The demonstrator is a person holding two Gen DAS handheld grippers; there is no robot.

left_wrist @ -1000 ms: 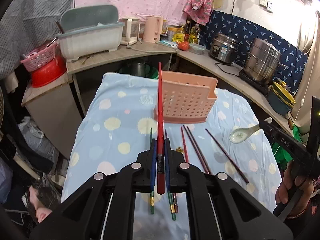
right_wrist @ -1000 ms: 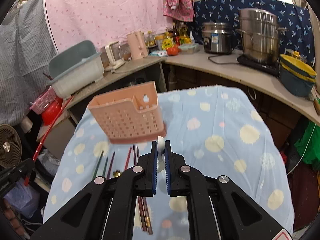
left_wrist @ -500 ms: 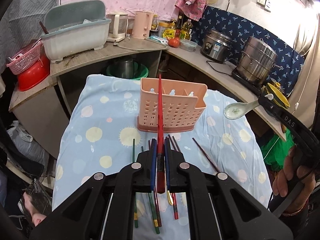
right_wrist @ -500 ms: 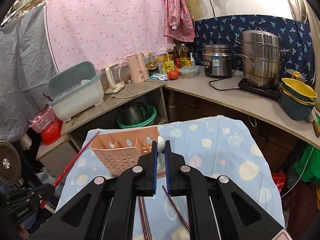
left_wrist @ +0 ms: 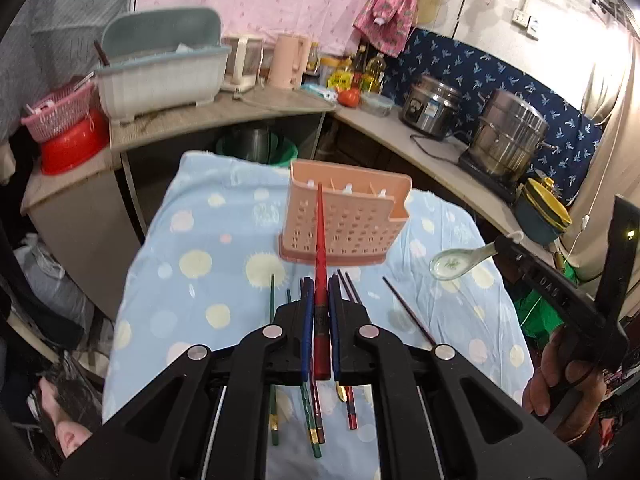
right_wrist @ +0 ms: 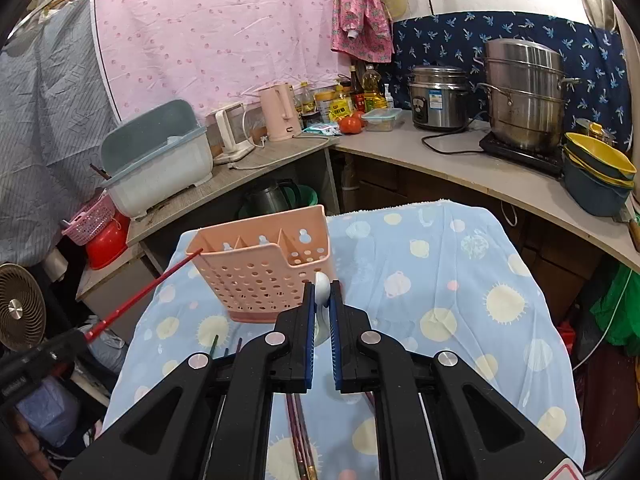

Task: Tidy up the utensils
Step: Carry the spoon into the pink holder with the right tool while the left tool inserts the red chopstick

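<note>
We clamp a red chopstick [left_wrist: 320, 240] in our left gripper [left_wrist: 319, 292]; its long axis runs away from us, tip reaching the near-left corner of the pink utensil holder [left_wrist: 348, 216] on the blue spotted cloth [left_wrist: 192, 248]. Our right gripper [right_wrist: 319, 300] pinches a white ceramic spoon [left_wrist: 460, 262] by its handle, bowl pointing left, right of the holder. Loose chopsticks [left_wrist: 406, 312] lie near us.

Pink dotted sheet [right_wrist: 208, 40] covers back wall; navy print cloth [right_wrist: 520, 36] behind right worktop run. L-shaped worktop [right_wrist: 460, 172] wraps the corner. Fan [right_wrist: 18, 306] at far left. Table under blue dotted cloth [right_wrist: 440, 272]. Light bright, upper right.
</note>
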